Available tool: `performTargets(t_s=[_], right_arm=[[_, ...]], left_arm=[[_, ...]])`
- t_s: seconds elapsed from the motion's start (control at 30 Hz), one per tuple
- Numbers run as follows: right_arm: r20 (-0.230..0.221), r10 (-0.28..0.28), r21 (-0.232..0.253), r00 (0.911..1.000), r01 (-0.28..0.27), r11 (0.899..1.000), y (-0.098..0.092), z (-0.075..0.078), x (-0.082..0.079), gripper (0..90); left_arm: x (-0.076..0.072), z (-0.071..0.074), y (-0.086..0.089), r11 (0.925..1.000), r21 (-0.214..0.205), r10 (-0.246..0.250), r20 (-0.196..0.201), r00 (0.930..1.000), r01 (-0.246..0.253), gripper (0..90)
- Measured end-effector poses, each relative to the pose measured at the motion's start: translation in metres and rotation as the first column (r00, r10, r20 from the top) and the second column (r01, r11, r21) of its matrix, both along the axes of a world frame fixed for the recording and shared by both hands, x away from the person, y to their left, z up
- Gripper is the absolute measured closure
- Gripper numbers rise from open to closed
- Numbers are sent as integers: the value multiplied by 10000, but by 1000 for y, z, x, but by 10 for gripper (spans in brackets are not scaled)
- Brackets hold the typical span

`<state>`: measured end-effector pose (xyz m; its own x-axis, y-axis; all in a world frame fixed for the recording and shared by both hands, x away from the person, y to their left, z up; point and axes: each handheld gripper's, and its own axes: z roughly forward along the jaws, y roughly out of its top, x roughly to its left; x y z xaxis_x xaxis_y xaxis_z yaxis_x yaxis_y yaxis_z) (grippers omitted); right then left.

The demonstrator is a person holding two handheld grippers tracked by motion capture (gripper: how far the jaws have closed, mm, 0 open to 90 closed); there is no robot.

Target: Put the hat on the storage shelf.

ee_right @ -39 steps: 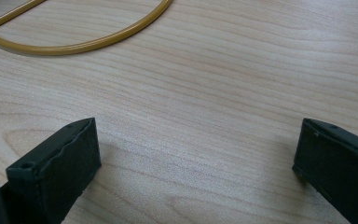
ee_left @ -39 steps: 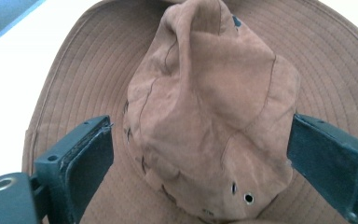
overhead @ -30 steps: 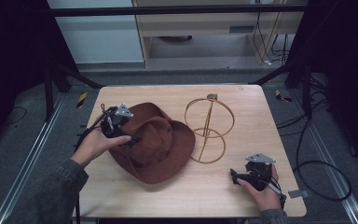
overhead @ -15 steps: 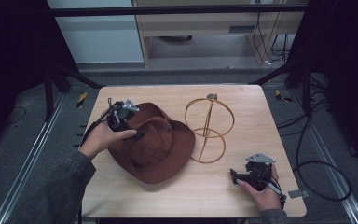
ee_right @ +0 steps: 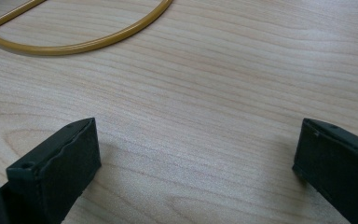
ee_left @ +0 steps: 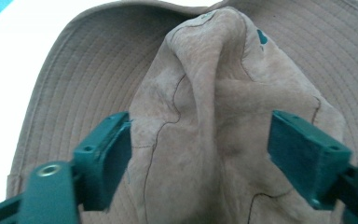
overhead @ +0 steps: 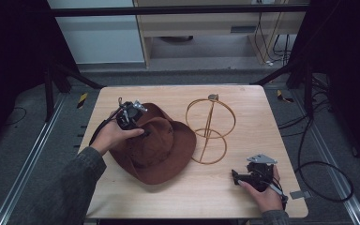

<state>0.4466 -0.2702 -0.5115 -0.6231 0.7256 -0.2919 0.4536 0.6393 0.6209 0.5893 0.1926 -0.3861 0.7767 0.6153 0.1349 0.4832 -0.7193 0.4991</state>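
Brown suede, soft and creased, makes up the wide-brimmed hat that lies crown-up on the pale wooden table, directly under the left claw. In the left gripper view the crown rises between the 2 jaws: the near pad seems to touch the suede on one side, while the far pad stands close to the other side, and I cannot tell whether it presses yet. The jaws have just been closing around that crown, so I read the claw as released but on the point of pinching.

By my judgement the hat is light and floppy. The crown will fold under pressure rather than resist, and the stitched brim will droop if lifted from 1 edge. The central ridge of the crown, where the material already bunches, looks the best place to take hold; suede has a nap that should not slip between the pads.

Beyond the hat, on the side away from the left claw, stands a gold wire hat stand of 2 rings joined by a rod, just beside the brim. The right claw rests low on the table, well apart from the hat, jaws spread wide with bare wood between them and the stand's base ring ahead of it.
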Motion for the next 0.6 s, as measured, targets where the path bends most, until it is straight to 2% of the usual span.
performTargets(t_s=[0.27, 0.3, 0.33, 0.53, 0.6], right_arm=[[5, 3, -2, 10000, -3, 10000, 0, 0, 0, 5], [5, 3, -2, 10000, -3, 10000, 0, 0, 0, 5], [1, 3, -1, 10000, -3, 10000, 0, 0, 0, 5], [-1, -2, 6, 10000, 2, 10000, 0, 0, 0, 5], [1, -1, 1, 10000, 1, 10000, 0, 0, 0, 5]], left_arm=[[6, -9, -5, 9997, 239, -21, -284, 9996, 28, 456], [6, -9, -6, 9999, 164, 10, -317, 9995, -5, 456], [8, -10, -7, 9998, 169, -37, -459, 9989, 44, 523], [10, -14, -9, 9994, 329, -51, -875, 9962, 80, 789], [10, -12, -8, 9997, 244, -4, -989, 9951, 28, 850]])
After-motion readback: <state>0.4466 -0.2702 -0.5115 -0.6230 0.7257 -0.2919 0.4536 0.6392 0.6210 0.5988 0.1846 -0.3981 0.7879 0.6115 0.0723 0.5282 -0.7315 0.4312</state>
